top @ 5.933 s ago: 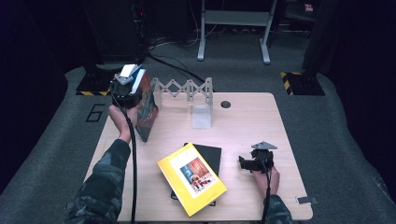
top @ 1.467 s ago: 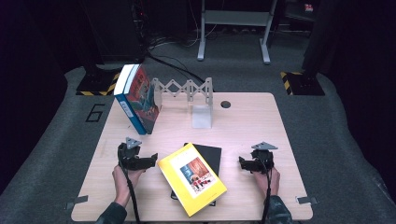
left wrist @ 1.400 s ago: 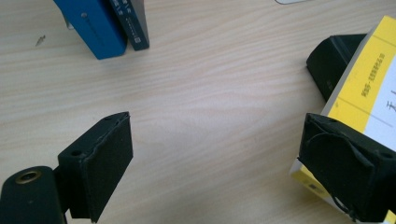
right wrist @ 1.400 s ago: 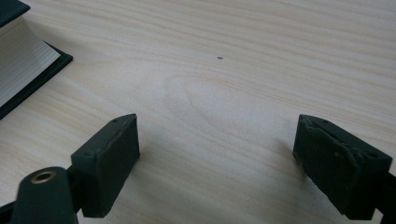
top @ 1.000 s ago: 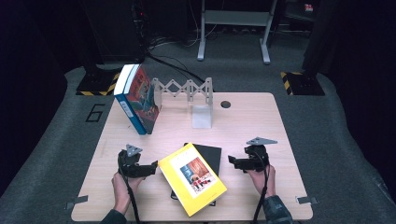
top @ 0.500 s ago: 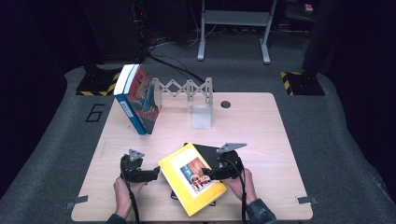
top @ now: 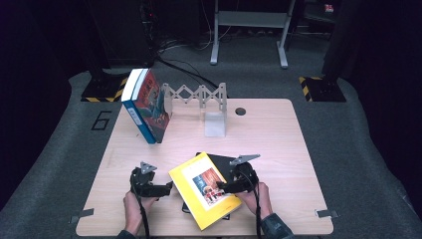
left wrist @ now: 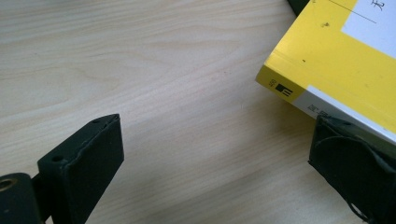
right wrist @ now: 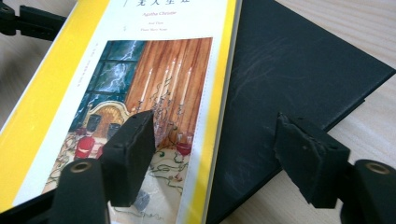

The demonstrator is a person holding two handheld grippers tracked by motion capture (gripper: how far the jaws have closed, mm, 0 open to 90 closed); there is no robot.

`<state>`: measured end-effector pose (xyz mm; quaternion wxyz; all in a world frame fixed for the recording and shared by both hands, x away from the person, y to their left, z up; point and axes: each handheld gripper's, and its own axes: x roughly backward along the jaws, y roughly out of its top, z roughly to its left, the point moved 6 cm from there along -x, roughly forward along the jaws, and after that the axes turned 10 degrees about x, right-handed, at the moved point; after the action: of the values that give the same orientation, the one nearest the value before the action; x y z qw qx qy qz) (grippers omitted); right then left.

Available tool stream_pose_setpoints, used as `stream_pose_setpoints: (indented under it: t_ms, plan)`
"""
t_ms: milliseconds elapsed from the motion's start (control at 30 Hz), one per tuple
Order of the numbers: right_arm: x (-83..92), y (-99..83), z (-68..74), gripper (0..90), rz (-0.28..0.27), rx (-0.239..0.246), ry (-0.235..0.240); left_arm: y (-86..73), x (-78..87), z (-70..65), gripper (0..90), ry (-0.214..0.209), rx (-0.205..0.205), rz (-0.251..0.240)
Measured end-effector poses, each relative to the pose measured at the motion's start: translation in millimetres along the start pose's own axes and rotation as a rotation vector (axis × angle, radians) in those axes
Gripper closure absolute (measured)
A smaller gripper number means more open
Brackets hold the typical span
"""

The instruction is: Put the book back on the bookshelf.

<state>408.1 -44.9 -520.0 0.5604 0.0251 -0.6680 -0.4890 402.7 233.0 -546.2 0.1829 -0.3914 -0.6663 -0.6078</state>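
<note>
The yellow book lies flat near the front of the tabletop, resting askew on a black book. The right tool sits over the yellow book's right edge: in the right gripper view 1 jaw is above the cover picture and the other above the black book, with the book's long edge between them; the jaws are apart and have just been closing. The left tool rests just beside the yellow book's left corner, its jaws wide apart and just opened further, 1 jaw at the corner, bare wood between them.
</note>
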Motion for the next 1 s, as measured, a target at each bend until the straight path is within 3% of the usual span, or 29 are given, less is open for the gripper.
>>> stream_pose_setpoints:
  t_ms: [333, 600, 733, 833, 1000]
  plan:
    - [0.7, -1.3, 0.5, 38.9, -0.027, -0.013, 0.012, 16.0, -10.1, -0.9, 2.7, -0.015, -0.007, 0.041]
    - [-1.1, 0.7, 1.4, 43.7, -0.053, -0.019, -0.011, 33.0, -19.6, -3.4, 2.6, -0.021, -0.017, 0.059]
    - [-4.5, 2.4, 1.6, 44.7, -0.071, -0.063, 0.001, 40.6, -26.2, -2.5, 2.3, -0.027, -0.034, 0.088]
    - [-6.3, 3.3, 2.0, 45.2, -0.078, -0.092, 0.010, 44.4, -31.2, -1.4, 2.8, -0.028, -0.024, 0.094]
    - [-2.3, -0.4, 1.8, 42.4, -0.072, -0.088, 0.009, 39.7, -29.6, 3.5, 2.6, -0.046, 0.017, 0.088]
